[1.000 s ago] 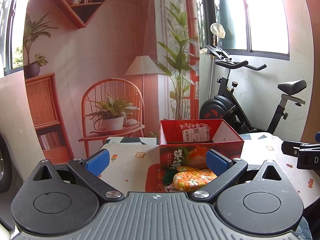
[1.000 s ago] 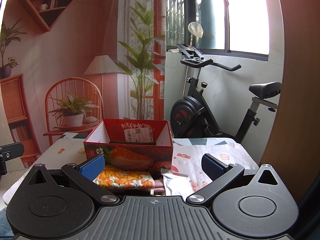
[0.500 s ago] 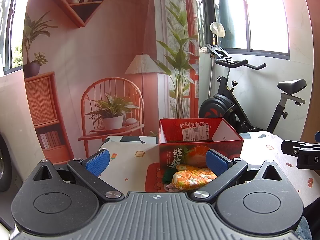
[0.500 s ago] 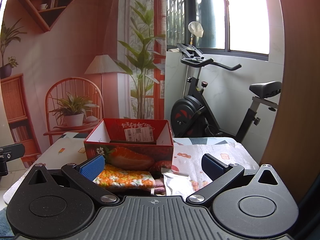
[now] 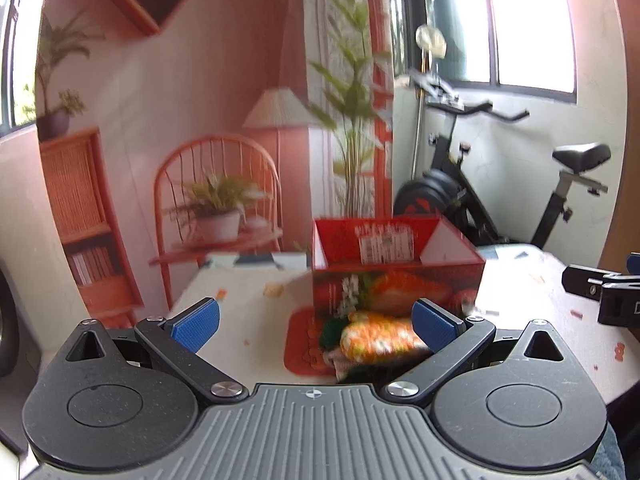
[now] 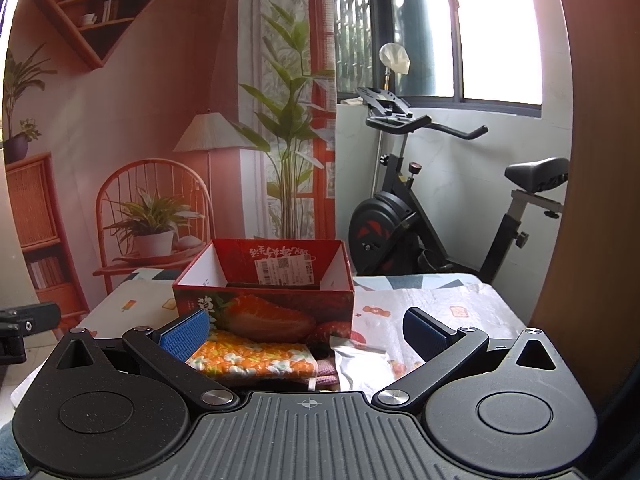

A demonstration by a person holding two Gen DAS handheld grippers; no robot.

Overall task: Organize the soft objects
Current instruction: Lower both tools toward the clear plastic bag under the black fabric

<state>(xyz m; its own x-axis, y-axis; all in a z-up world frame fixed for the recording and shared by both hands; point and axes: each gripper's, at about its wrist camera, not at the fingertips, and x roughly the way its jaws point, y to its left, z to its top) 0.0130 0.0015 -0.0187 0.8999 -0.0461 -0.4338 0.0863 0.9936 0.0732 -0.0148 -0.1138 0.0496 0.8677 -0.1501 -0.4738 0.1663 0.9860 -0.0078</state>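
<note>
A red strawberry-print cardboard box point(image 5: 396, 276) stands open on the table, also in the right wrist view point(image 6: 266, 300). In front of it lies a folded orange floral cloth point(image 5: 378, 338) point(image 6: 256, 360) on other folded cloths, with a dark green soft thing point(image 5: 330, 330) at its left. A silver foil pouch point(image 6: 362, 366) lies to the right of the cloths. My left gripper point(image 5: 316, 320) is open and empty, near the cloths. My right gripper point(image 6: 306, 330) is open and empty, just before the cloths and pouch.
The table point(image 6: 432, 312) has a white patterned cover and a red mat point(image 5: 304, 344) under the cloths. An exercise bike point(image 6: 420, 208) stands behind the table at right. The right gripper's body point(image 5: 608, 292) shows at the left view's right edge.
The left gripper's view has shifted and blurred: it moved, and the box and cloths now sit slightly lower and closer. The right gripper has hardly moved.
</note>
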